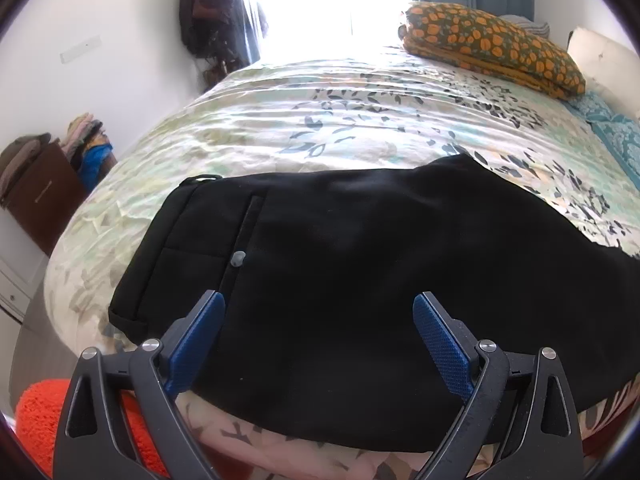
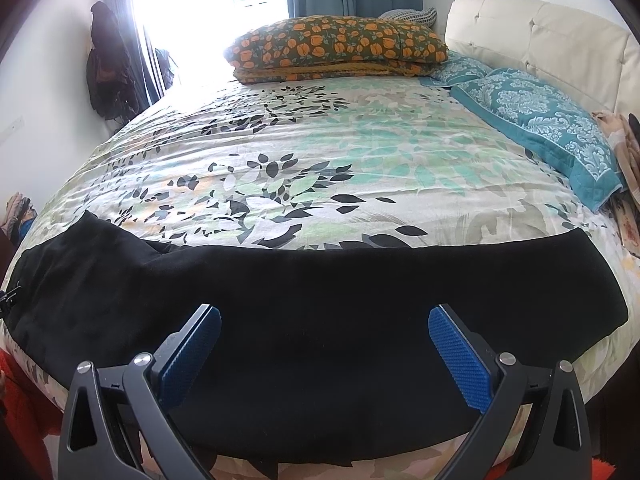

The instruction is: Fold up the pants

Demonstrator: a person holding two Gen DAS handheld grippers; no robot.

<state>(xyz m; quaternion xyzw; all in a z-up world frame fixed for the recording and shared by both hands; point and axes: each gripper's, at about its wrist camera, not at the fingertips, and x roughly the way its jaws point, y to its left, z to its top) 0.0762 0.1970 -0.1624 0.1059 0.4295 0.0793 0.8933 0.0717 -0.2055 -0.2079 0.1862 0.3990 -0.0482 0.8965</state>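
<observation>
Black pants (image 1: 340, 248) lie flat along the near edge of the bed, folded lengthwise. In the left wrist view the waistband is at the left, with a back pocket and its grey button (image 1: 238, 259). My left gripper (image 1: 318, 306) is open and empty, hovering over the seat area. In the right wrist view the pants' legs (image 2: 340, 300) stretch to the right, hem end near the right edge. My right gripper (image 2: 325, 318) is open and empty above the legs' near edge.
The bed has a leaf-print cover (image 2: 320, 152). A folded orange-flowered blanket (image 2: 340, 46) and teal pillows (image 2: 536, 120) lie by the cream headboard (image 2: 540, 40). An orange rug (image 1: 44, 420) lies on the floor at left. A brown cabinet (image 1: 38, 196) holds clothes.
</observation>
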